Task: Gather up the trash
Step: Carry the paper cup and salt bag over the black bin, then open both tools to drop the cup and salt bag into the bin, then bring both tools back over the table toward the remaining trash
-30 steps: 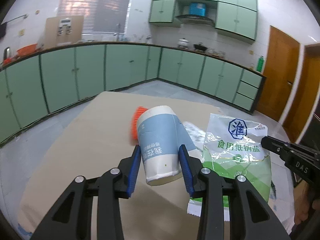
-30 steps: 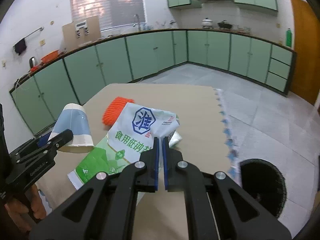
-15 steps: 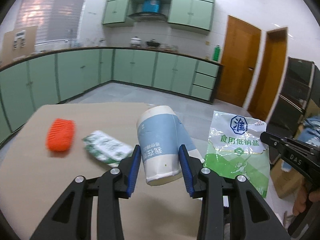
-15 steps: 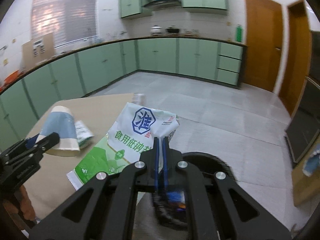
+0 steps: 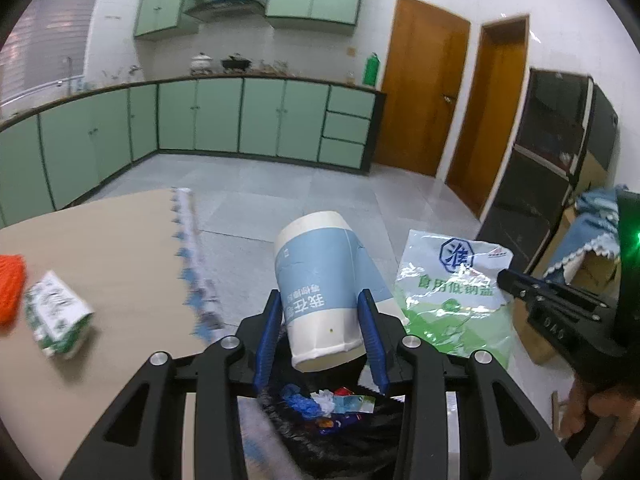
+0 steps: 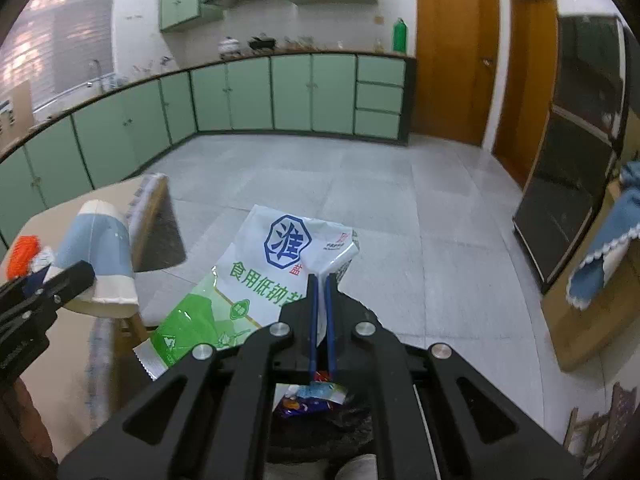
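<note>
My left gripper (image 5: 320, 300) is shut on a blue and white paper cup (image 5: 324, 280), held upside down above the black trash bin (image 5: 340, 420), which holds several scraps. My right gripper (image 6: 321, 280) is shut on a green and white salt bag (image 6: 256, 280), hanging over the same bin (image 6: 320, 408). The cup also shows at the left of the right wrist view (image 6: 96, 256); the bag shows in the left wrist view (image 5: 452, 292). An orange scrubber (image 5: 10, 284) and a green and white wrapper (image 5: 56, 320) lie on the table (image 5: 100, 240).
The table's patterned edge (image 5: 192, 264) runs beside the bin. Green cabinets (image 5: 240, 120) line the far wall. Two wooden doors (image 5: 420, 92) and a dark cabinet (image 5: 560, 160) stand at the right, with a blue cloth (image 6: 600, 248) on a box.
Both grippers have swung right, off the table and over the trash bin, still holding the cup and the salt bag. The scrubber and wrapper have slid to the left of view.
</note>
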Action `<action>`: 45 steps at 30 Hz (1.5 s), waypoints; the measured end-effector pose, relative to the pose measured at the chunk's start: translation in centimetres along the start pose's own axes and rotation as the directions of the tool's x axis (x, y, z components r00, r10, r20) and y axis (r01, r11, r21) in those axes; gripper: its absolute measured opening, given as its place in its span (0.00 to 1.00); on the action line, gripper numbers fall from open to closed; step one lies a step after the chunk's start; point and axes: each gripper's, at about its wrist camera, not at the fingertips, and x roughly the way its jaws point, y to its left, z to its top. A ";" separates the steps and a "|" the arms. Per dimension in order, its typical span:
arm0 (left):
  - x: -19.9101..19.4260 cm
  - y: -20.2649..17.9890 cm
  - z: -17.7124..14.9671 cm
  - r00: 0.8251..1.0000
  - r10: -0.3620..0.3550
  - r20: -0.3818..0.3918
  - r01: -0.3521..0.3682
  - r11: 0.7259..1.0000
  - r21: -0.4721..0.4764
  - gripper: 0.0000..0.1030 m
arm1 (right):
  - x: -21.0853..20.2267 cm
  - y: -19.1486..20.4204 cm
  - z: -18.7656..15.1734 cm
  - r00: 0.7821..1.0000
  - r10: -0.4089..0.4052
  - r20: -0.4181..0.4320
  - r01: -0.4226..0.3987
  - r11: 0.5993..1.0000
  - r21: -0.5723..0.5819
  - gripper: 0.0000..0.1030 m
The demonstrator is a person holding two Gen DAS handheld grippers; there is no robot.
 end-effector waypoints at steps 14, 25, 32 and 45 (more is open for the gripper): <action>9.2 -5.1 -1.7 0.992 0.009 -0.128 -0.004 0.999 0.035 0.39 | 7.6 -4.7 -3.2 0.993 -0.100 -0.063 0.102 0.994 0.037 0.03; 12.3 -5.5 -1.7 0.984 0.031 -0.174 -0.024 0.999 0.040 0.45 | 12.2 -5.2 -3.6 0.985 -0.080 -0.154 0.088 0.995 0.044 0.23; 11.0 -4.2 -0.3 0.989 0.018 -0.150 -0.018 1.000 0.003 0.48 | 11.6 -5.2 -3.6 0.987 -0.066 -0.149 0.075 0.995 0.061 0.51; -3.5 7.4 2.1 0.980 0.183 0.073 -0.175 0.979 -0.109 0.78 | 2.4 2.6 0.5 0.995 0.029 0.098 -0.032 0.999 0.034 0.93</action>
